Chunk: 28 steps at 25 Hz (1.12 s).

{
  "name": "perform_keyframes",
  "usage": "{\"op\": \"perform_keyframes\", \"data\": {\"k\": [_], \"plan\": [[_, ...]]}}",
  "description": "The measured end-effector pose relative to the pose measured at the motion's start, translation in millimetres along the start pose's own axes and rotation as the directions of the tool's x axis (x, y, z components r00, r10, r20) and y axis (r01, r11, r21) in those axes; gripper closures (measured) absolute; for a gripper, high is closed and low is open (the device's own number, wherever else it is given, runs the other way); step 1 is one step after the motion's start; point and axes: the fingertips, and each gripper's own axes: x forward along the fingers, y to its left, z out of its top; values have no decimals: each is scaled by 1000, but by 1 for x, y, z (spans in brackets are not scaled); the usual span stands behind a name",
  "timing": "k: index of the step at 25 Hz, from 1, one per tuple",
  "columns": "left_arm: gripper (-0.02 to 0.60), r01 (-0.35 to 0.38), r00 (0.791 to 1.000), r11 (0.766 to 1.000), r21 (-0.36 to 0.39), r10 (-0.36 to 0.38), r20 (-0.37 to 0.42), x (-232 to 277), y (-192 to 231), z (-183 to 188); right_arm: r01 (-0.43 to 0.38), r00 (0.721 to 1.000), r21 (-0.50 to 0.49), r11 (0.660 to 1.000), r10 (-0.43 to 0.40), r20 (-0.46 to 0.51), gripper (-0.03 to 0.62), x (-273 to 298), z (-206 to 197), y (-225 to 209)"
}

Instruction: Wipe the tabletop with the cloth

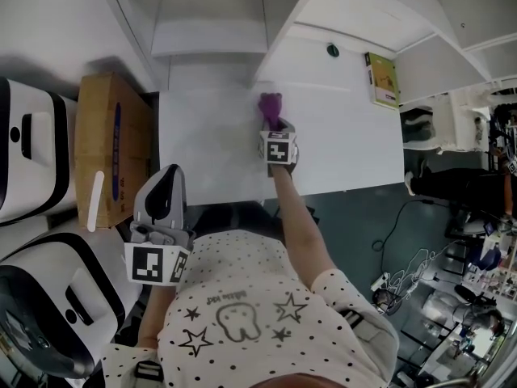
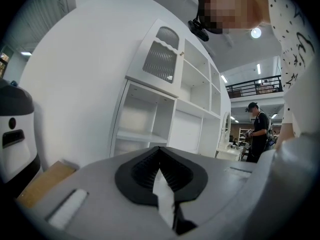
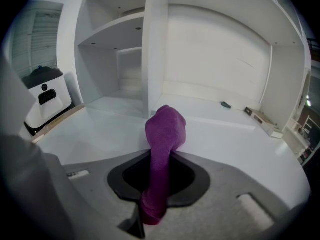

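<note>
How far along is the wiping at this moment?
Done: the cloth is clamped in the right gripper and out over the white tabletop. In hand: its bunched end is near the table's back middle; contact is unclear. Left: no wiped patch shows, so likely most of the surface. The left gripper is shut, empty, held back.

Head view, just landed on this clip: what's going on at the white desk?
A person holds a tool in each hand. The right tool is shut on a purple cloth and reaches out over the white tabletop, apparently wiping. The left tool is shut with nothing in it, held back by the person's body, off the table.
</note>
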Motion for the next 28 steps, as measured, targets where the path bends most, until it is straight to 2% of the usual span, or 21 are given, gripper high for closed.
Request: {"op": "perform_keyframes", "data": {"k": [8, 13, 28], "plan": [[586, -20, 1000, 1000, 10, 20, 5, -5, -2, 3, -18, 1000, 0, 1000, 18, 10, 531, 0, 4, 17], [586, -29, 1000, 1000, 9, 29, 4, -10, -2, 2, -23, 1000, -44, 999, 24, 19, 531, 6, 6, 25], [586, -63, 998, 998, 10, 63, 18, -27, 5, 5, -62, 998, -36, 997, 63, 8, 531, 10, 11, 57]]}}
